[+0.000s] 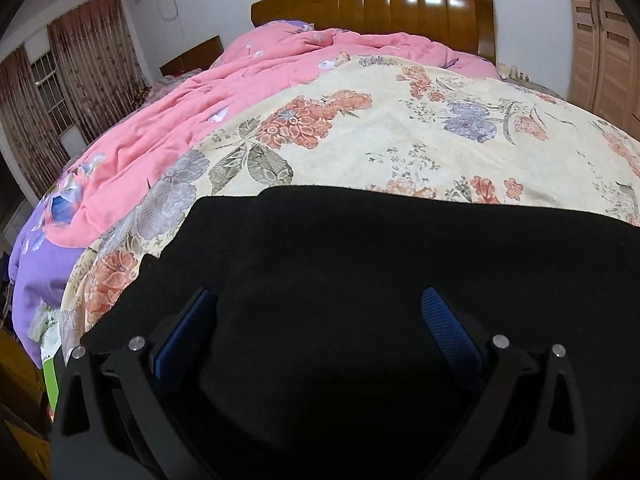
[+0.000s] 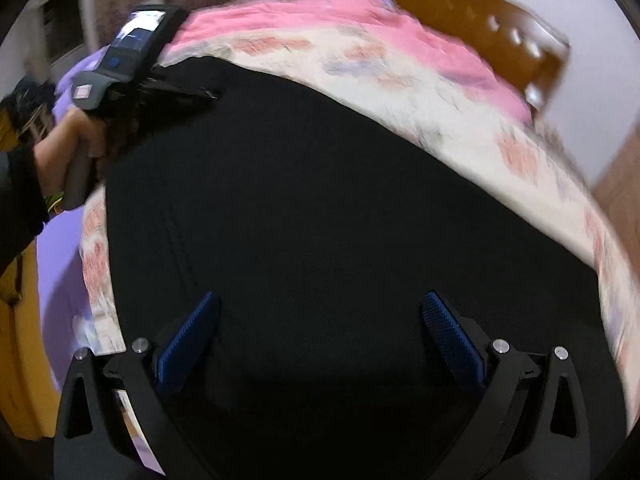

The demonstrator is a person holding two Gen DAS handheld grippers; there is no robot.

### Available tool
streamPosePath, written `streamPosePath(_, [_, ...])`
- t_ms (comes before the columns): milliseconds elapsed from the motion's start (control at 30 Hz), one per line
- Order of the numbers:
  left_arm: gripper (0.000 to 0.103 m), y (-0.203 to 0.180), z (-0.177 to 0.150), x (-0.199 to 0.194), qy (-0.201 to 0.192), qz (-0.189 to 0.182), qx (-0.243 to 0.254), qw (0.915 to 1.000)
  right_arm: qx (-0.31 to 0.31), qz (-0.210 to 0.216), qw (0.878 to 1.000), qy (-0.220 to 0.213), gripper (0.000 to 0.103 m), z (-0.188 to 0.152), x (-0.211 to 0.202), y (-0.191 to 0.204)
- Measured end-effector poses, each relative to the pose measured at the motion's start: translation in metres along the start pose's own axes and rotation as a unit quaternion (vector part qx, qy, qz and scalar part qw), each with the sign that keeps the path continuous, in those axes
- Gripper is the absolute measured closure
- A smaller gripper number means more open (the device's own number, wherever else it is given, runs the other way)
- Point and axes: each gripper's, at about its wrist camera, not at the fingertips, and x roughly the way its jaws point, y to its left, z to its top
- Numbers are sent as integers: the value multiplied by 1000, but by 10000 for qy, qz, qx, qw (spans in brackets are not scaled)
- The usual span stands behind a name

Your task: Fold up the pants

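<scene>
Left wrist view: the floral bedspread carries the black pants, spread flat under and ahead of the left gripper, jaws wide apart, nothing between them. Right gripper likewise hangs spread over the pants, pads clear of fabric.

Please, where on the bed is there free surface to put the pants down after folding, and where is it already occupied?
Free: the floral cream blanket between the black pants and the wooden headboard, bordered on the left by the pink quilt. Crowded: the near part, covered by the pants, with the open left tool and open right tool above them.
</scene>
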Motion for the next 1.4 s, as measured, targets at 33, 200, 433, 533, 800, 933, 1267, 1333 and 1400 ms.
streamPosePath(33, [1,0,1,0,22,0,10,10000,75,-75,9999,40,5,-4,-6,-6])
streamPosePath(200, [3,-5,13,-39,-1,569,-100,9983,563,93,9969,-549,5,-55,-80,-60])
streamPosePath(433, [2,-125,-46,-189,-905,-1540,765,9809,1766,-773,9789,-676,5,-136,-136,-166])
streamPosePath(533, [2,-178,-79,-193,-511,-2141,1274,9671,2134,-1042,9695,-611,5,-165,-150,-196])
streamPosePath(800, [1,-189,-107,-165,-110,-2201,1239,9675,2132,-1146,9679,-676,5,-228,-147,-227])
streamPosePath(933, [1,-185,-112,-166,-182,-2232,1266,9663,2003,-1049,9710,-779,5,-228,-144,-222])
streamPosePath(1267, [1,-178,-115,-164,-242,-2370,1199,9638,1970,-1022,9717,-811,5,-230,-146,-209])
streamPosePath(1333, [1,-178,-115,-164,-272,-2404,1199,9629,2018,-1063,9710,-716,5,-228,-145,-209])
streamPosePath(1400, [1,-177,-114,-162,-267,-2438,1198,9620,2046,-1239,9700,-425,5,-219,-145,-205])
